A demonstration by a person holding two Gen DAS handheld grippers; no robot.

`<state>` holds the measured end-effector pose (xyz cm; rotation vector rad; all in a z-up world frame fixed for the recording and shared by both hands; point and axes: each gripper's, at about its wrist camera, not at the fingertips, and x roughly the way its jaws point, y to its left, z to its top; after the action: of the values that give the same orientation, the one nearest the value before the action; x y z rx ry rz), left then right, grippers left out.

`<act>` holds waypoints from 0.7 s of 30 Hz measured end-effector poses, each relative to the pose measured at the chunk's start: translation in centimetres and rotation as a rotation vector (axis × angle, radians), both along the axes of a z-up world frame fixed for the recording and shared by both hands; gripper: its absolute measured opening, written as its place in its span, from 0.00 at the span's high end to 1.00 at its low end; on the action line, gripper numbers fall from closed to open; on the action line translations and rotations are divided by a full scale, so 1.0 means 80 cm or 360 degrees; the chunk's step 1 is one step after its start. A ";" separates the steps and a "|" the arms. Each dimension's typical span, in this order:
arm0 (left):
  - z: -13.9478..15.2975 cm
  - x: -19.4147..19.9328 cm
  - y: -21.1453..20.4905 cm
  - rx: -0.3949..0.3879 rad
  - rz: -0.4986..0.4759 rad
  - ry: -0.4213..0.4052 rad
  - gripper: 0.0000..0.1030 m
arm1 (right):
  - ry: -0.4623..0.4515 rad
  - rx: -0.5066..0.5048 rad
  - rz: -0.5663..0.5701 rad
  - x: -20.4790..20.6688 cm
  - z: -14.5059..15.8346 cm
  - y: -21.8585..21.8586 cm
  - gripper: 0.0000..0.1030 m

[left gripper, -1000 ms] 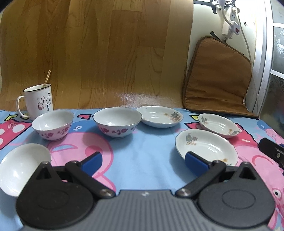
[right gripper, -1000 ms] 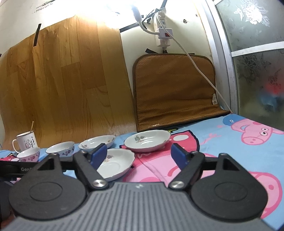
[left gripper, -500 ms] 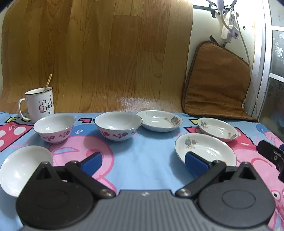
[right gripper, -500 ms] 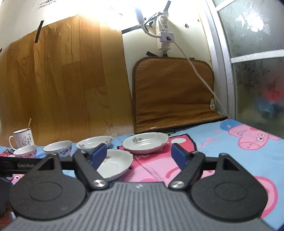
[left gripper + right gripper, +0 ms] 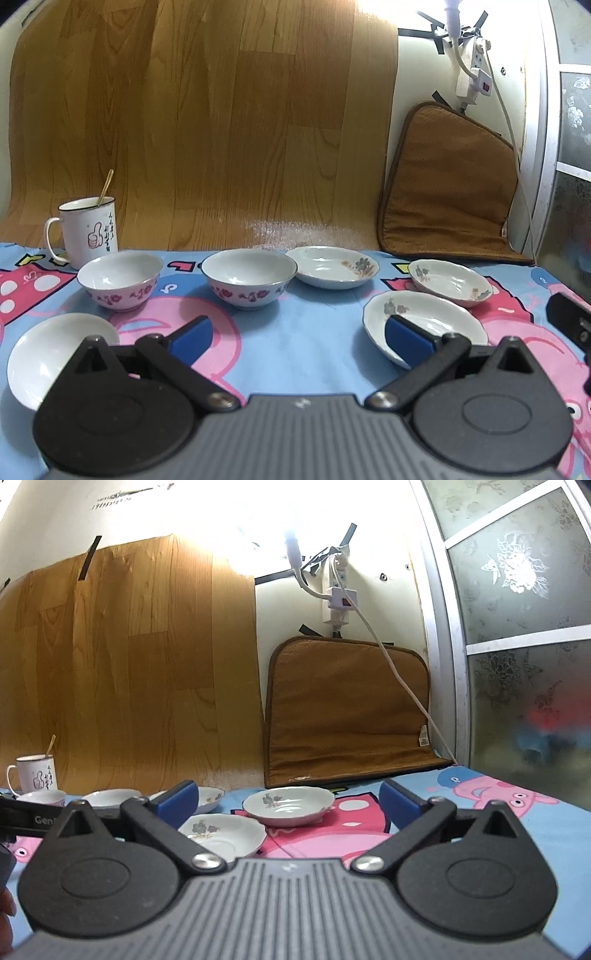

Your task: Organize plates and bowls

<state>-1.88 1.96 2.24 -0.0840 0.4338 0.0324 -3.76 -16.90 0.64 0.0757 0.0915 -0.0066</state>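
Observation:
In the left wrist view, two white bowls with red flowers (image 5: 120, 278) (image 5: 248, 277) stand in a row on the cartoon cloth. A plain white bowl (image 5: 48, 354) lies at the near left. Three flowered plates lie to the right: a far one (image 5: 332, 266), a small right one (image 5: 450, 287) and a near one (image 5: 432, 325). My left gripper (image 5: 297, 338) is open and empty above the cloth, short of them. My right gripper (image 5: 288, 801) is open and empty; the small plate (image 5: 288, 805) and the near plate (image 5: 221, 832) lie ahead of it.
A white mug with a spoon (image 5: 88, 230) stands at the far left. A wood-pattern sheet (image 5: 221, 129) and a brown cushion (image 5: 447, 184) lean on the back wall. A power strip with a cord (image 5: 338, 598) hangs above the cushion. A frosted glass door (image 5: 517, 627) bounds the right.
Both grippers have tilted upward, so the dishes sit lower in the views. Both stay open and empty. No dish has moved.

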 end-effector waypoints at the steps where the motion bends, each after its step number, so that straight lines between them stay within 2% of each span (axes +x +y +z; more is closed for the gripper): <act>1: 0.000 -0.001 -0.001 0.0006 -0.0003 -0.0007 0.00 | 0.0007 -0.0004 0.0005 0.000 0.000 0.001 0.00; 14: 0.002 -0.003 0.013 -0.0083 -0.0005 -0.0018 0.00 | 0.0131 0.0079 0.0033 0.010 -0.004 -0.006 0.00; 21: 0.002 -0.002 0.011 -0.0075 -0.0003 -0.0013 0.00 | 0.0165 0.0110 0.0046 0.015 -0.006 -0.010 0.00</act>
<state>-2.02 2.87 2.39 -0.1300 0.4268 0.0199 -2.54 -17.69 0.20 0.1429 0.1968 0.0213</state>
